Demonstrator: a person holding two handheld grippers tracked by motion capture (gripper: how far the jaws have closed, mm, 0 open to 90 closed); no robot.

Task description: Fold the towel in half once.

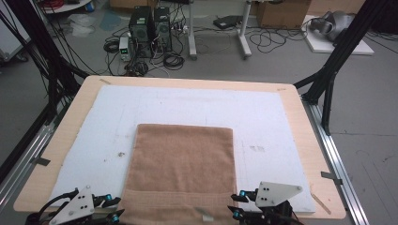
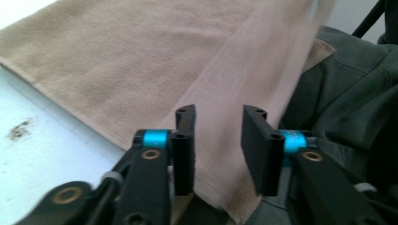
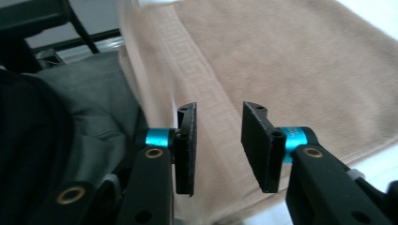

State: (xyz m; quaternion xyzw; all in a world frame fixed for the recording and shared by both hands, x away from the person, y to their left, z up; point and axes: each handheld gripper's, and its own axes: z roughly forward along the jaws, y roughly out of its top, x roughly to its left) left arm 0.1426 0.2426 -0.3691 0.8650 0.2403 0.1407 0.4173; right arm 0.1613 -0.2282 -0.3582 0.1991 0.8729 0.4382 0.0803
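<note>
A tan towel (image 1: 183, 164) lies flat on the white mat, its near hem hanging over the table's front edge. My left gripper (image 1: 115, 207) is at the towel's near left corner and my right gripper (image 1: 233, 205) at its near right corner. In the left gripper view the jaws of the left gripper (image 2: 219, 112) stand apart, and a blurred, loose flap of the towel (image 2: 117, 61) runs between them without either pad pressing on it. In the right gripper view the right gripper (image 3: 218, 110) is open over the patterned border of the towel (image 3: 291, 61), with a blurred flap to the left of its jaws.
The white mat (image 1: 263, 117) covers most of the wooden table (image 1: 305, 140). Black frame posts (image 1: 338, 61) rise at both far corners. Computers (image 1: 150, 28) and cables sit on the floor beyond. The person's dark green clothing (image 2: 347, 93) is close behind the front edge.
</note>
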